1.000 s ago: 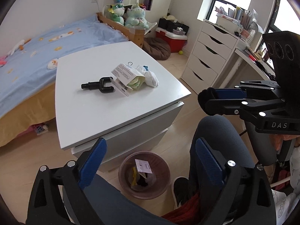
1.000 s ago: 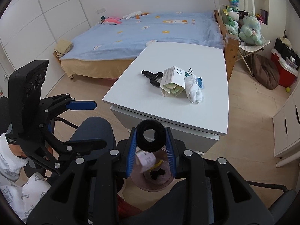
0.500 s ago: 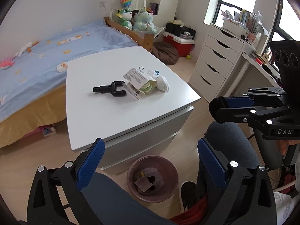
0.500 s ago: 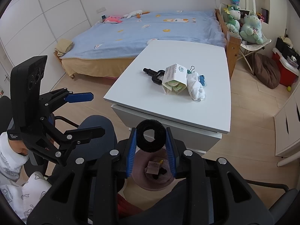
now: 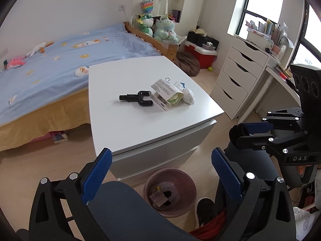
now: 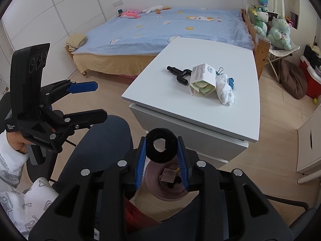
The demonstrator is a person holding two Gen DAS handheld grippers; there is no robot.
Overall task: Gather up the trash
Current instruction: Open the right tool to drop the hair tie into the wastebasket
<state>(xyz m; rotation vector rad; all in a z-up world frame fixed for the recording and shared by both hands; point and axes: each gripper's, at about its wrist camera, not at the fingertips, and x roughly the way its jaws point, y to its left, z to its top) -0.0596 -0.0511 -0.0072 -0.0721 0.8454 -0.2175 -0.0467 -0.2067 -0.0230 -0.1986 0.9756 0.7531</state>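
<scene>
Right gripper (image 6: 162, 156) clamps black fuzzy ring (image 6: 161, 145) above pink bin (image 5: 169, 191); left gripper (image 5: 160, 172) gapes empty. Paper packet (image 5: 166, 95), black tool (image 5: 138, 98) on worktop (image 5: 124, 120).

From my right tool's camera, the round pink plastic waste bin (image 6: 158, 190) on the floor is mostly hidden behind the tool's blue pads and the black fuzzy ring (image 6: 161, 148) clamped between them. I can't make out what the scraps inside it are. The print on the white paper packet (image 5: 163, 92) on the white table (image 5: 128, 120) is too small for me to read. A blue binder clip (image 6: 231, 82) peeks from behind the crumpled white cloth (image 6: 224, 92). My dark trouser knee (image 5: 120, 206) covers the floor below the left tool.
</scene>
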